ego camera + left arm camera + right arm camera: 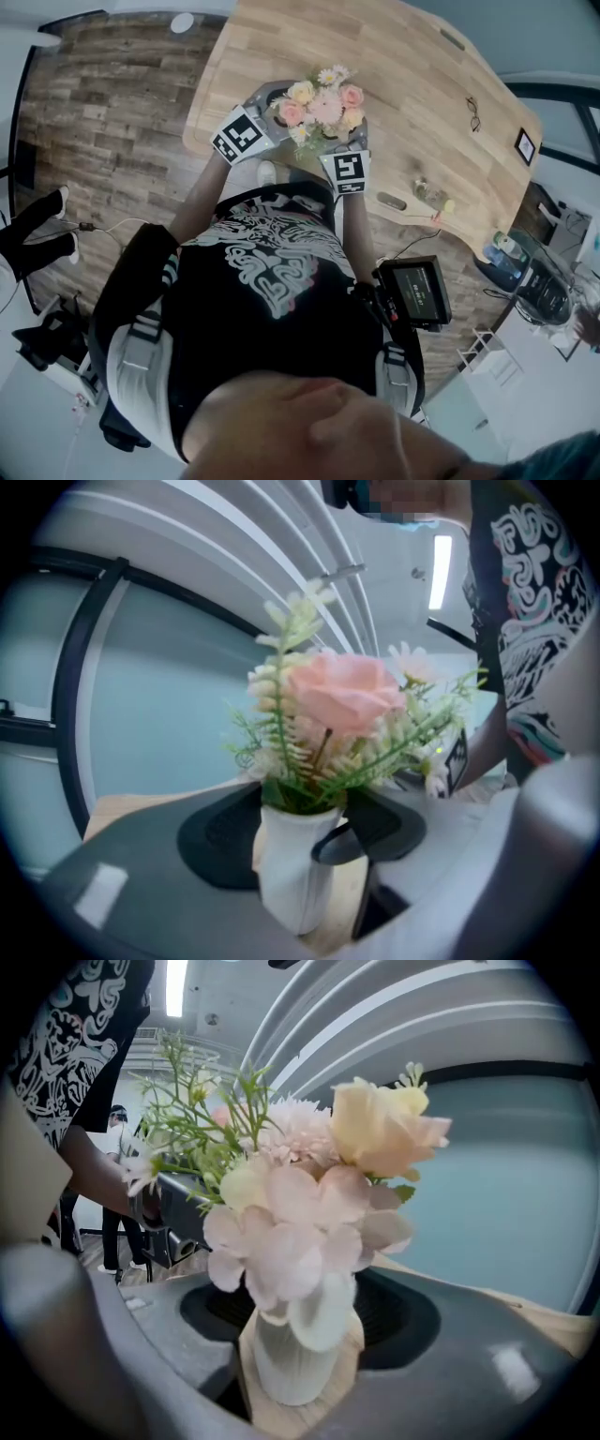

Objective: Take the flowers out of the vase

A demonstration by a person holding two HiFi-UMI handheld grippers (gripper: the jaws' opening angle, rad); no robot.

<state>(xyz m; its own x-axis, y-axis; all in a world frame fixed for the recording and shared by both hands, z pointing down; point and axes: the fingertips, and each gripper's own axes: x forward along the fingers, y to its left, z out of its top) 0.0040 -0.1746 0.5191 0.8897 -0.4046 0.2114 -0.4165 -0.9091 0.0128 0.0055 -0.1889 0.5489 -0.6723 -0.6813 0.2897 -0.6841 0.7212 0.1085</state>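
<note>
A white ribbed vase (295,878) (292,1368) stands on the wooden table (412,75) and holds a bunch of pink, cream and white flowers (321,105) (342,697) (309,1213) with green sprigs. My left gripper (279,111) (298,841) comes at it from the left and is open, with the vase's upper part between its dark pads (220,841). My right gripper (349,141) (305,1321) comes from the near right and is also open, its pads (398,1321) on either side of the vase. The blooms hide the vase in the head view.
The vase stands near the table's front edge. Further right on the table lie a pair of glasses (473,112), a small dark object (391,200) and a small bottle (429,194). A small frame (525,145) sits at the far right corner. Wooden floor (103,103) lies to the left.
</note>
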